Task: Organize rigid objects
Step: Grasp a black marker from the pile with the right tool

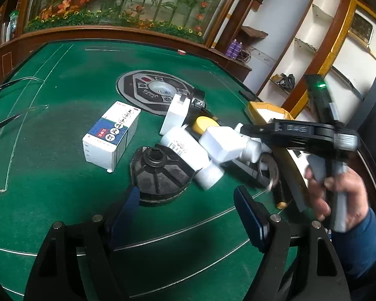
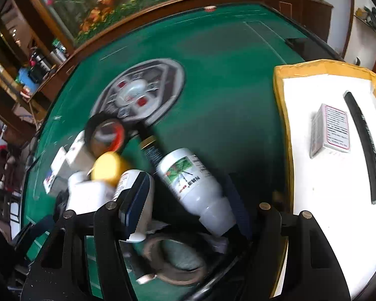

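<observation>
A pile of rigid objects lies on the green table (image 1: 62, 100): white bottles (image 1: 188, 150), a yellow-capped bottle (image 1: 204, 123), a black round filter (image 1: 158, 173), a white and blue box (image 1: 111, 135) and a tape roll (image 1: 269, 170). My left gripper (image 1: 188, 208) is open, low over the table, its left finger beside the filter. My right gripper (image 2: 185, 208) is open around a labelled white bottle (image 2: 190, 185), over the tape roll (image 2: 173, 258). It also shows in the left wrist view (image 1: 250, 138) over the pile.
A yellow-rimmed white tray (image 2: 283, 130) at the right holds a small box (image 2: 332, 130) and a black strip (image 2: 363, 145). A round control panel (image 1: 158, 90) sits in the table's middle. A wooden ledge with artificial flowers lines the far edge.
</observation>
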`<state>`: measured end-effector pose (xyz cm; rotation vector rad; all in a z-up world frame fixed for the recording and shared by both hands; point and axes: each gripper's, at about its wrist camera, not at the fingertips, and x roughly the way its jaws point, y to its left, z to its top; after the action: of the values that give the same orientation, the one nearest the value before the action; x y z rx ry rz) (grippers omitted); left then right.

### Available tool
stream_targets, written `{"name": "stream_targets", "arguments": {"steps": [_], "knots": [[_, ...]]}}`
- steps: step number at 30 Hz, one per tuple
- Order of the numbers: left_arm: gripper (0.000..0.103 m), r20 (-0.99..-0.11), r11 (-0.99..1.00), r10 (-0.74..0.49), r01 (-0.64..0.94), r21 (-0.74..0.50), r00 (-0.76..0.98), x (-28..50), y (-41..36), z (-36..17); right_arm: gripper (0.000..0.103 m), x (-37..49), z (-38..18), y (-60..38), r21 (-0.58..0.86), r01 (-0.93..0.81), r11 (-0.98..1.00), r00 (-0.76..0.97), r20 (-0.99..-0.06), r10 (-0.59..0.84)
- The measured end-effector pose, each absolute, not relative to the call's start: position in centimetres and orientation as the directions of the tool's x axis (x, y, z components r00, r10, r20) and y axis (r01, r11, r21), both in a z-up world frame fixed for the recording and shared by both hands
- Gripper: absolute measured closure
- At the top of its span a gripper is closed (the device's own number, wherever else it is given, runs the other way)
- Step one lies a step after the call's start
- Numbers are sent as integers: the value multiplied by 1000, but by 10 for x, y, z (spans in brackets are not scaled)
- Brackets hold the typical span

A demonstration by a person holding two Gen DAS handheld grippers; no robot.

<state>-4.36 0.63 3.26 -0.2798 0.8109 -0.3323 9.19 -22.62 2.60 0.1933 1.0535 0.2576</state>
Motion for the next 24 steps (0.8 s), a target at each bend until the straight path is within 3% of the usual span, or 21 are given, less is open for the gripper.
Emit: {"name": "stream_targets", "arguments": {"steps": [5,9,17,21,24], "knots": [[24,-654,909,-399,187,-372,642,-46,7,33,38,62,46,-210,460,-253,851,380,-762,524],[24,-650,910,-399,190,-369,647,-49,7,35,38,36,68,-230,427,-219,877,444,-757,479],[24,-642,913,-397,207,-353,656,-51,4,37,41,20,31,-272,453,-34,891,380,-818,431],[24,-633,911,-397,203,-359,664,-52,7,38,41,18,34,-280,299,40,954,411,-875,257],[24,-634,912,-397,207,-354,664,-52,5,38,41,25,30,-288,323,67,944,395,-877,272]]}}
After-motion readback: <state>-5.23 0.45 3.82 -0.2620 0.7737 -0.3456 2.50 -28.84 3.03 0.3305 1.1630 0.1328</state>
